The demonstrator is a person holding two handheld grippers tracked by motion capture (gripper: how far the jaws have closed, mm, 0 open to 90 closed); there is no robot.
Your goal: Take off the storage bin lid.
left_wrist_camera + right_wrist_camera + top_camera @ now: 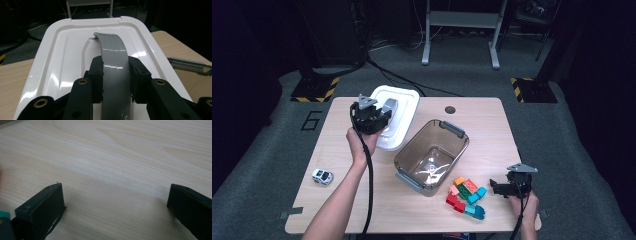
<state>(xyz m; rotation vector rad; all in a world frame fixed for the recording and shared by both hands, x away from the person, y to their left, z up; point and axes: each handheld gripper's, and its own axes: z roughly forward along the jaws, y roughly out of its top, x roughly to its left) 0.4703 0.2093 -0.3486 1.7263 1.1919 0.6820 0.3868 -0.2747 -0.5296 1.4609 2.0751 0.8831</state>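
A white container lid (404, 102) with a grey arched handle (390, 105) is at the table's back left, reaching past the far edge. My left gripper (379, 117) is shut on that handle. In the left gripper view the black pads clamp the grey handle (113, 55) from both sides, with my left gripper (115, 75) over the white lid (62, 50). Whether the lid rests on the table I cannot tell. My right gripper (498, 188) is held low at the front right, open, with bare wood between its jaws (115, 195).
A clear brown-tinted tub (460, 141) with grey latches stands empty mid-table; one latch (190, 65) is visible to the right of the lid. Several coloured bricks (467, 196) lie just left of my right gripper. A small white toy car (322, 176) sits front left.
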